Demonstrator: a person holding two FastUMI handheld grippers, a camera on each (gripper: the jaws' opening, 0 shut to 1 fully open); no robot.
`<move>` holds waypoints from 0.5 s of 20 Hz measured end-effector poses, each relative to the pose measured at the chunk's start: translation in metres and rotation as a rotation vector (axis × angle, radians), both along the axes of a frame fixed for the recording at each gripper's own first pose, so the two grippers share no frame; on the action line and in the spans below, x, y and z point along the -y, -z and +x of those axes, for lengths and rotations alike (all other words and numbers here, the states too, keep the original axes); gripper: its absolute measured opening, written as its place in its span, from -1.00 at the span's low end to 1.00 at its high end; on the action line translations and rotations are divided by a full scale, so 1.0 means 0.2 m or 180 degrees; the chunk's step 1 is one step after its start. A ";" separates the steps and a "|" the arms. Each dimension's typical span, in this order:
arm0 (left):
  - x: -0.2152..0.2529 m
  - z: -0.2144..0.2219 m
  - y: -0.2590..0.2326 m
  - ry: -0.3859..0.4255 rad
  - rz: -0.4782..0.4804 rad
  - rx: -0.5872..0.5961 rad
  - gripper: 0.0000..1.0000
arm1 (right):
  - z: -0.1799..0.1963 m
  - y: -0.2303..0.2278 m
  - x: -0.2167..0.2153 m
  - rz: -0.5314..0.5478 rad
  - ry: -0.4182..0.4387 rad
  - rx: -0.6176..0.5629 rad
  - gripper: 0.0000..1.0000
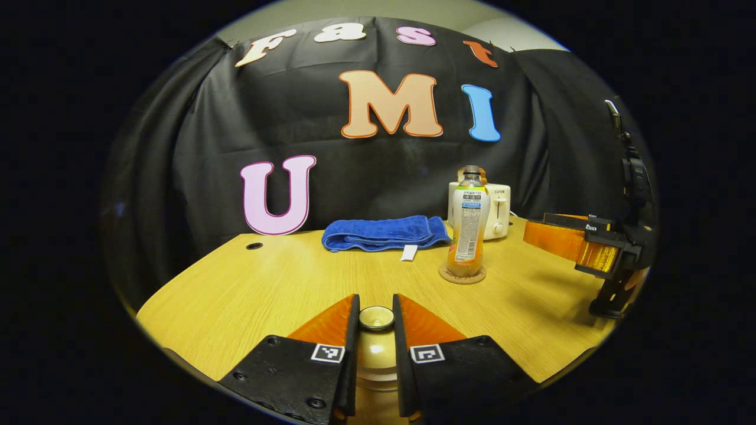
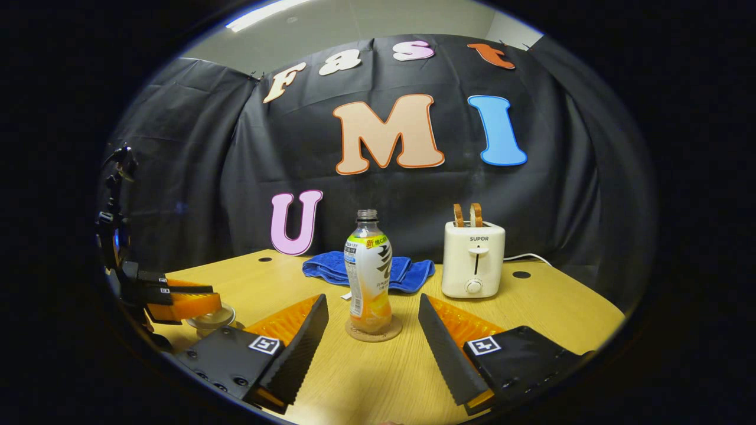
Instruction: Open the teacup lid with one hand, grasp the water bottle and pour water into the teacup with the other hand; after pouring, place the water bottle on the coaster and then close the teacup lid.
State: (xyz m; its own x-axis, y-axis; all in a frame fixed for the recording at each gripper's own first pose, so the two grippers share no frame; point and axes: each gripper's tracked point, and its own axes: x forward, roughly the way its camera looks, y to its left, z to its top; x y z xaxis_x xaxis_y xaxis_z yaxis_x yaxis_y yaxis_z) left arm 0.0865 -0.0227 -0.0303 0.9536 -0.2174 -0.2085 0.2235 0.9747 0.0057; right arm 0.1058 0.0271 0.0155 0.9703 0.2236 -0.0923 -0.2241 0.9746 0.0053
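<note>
Left gripper view: tool (image 1: 376,319) gripping lid knob (image 1: 376,317).

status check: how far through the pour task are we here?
Late stage, by the look of it. Done: the water bottle stands on the coaster, uncapped, with the right hand-held gripper open and clear of it. In hand: the left hand-held gripper is shut on the teacup lid by its knob. Left: whether the lid is fully seated is hard to tell; then release it.
</note>
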 end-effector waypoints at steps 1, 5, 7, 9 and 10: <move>0.02 -0.01 0.00 0.0015 -0.0003 -0.0002 -0.48 | 0.00 0.01 0.00 0.0005 -0.0004 -0.0011 0.87; 0.02 0.00 0.02 -0.0009 0.0070 -0.0011 -0.48 | -0.01 0.01 -0.01 0.0062 -0.0031 -0.0043 0.87; 0.03 0.00 0.02 -0.0011 0.0051 0.0003 -0.47 | -0.01 0.02 0.01 0.0042 -0.0028 -0.0032 0.95; 0.02 0.01 0.03 -0.0024 0.0046 -0.0002 -0.43 | -0.02 0.01 0.01 0.0056 -0.0038 -0.0041 0.95; 0.01 0.00 0.02 -0.0044 0.0050 0.0005 -0.34 | -0.03 0.01 0.01 0.0065 -0.0036 -0.0032 0.87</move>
State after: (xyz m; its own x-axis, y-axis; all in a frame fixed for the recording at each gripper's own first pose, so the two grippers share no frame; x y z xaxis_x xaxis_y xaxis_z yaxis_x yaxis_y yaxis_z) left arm 0.0857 -0.0253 -0.0346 0.9568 -0.2008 -0.2102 0.2098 0.9775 0.0214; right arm 0.0992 0.0251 0.0134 0.9667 0.2366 -0.0973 -0.2350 0.9716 0.0276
